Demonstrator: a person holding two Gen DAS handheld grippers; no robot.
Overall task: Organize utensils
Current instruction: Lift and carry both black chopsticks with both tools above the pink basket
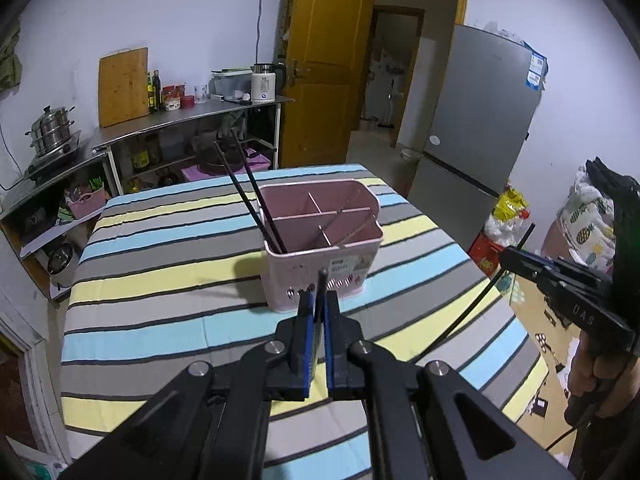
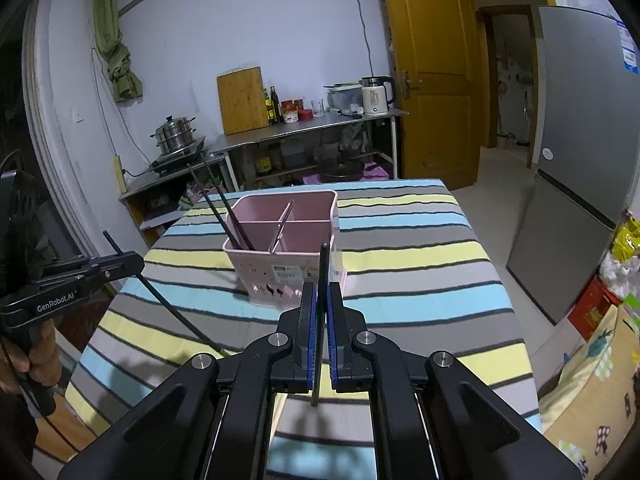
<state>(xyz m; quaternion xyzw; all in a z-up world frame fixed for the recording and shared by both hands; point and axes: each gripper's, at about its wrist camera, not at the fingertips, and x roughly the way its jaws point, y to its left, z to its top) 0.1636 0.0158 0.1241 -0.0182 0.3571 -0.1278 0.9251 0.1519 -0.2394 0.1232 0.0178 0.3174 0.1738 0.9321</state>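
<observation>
A pink divided utensil holder (image 1: 320,236) (image 2: 282,240) stands on the striped table. Two black chopsticks (image 1: 244,184) (image 2: 220,204) lean out of its left compartment. My left gripper (image 1: 319,300) is shut on a black chopstick (image 1: 322,284), just in front of the holder. It also shows at the left of the right wrist view (image 2: 132,260), with the chopstick (image 2: 168,308) slanting down. My right gripper (image 2: 320,300) is shut on another black chopstick (image 2: 322,312), near the holder's front. It shows at the right of the left wrist view (image 1: 506,258), its chopstick (image 1: 472,304) angled down.
The striped tablecloth (image 1: 160,264) covers the table. A steel counter (image 1: 192,120) with a cutting board, bottles, a kettle and a steamer pot stands behind. A grey fridge (image 1: 480,128) and a yellow door (image 1: 328,60) are at the back right. Bags lie on the right floor.
</observation>
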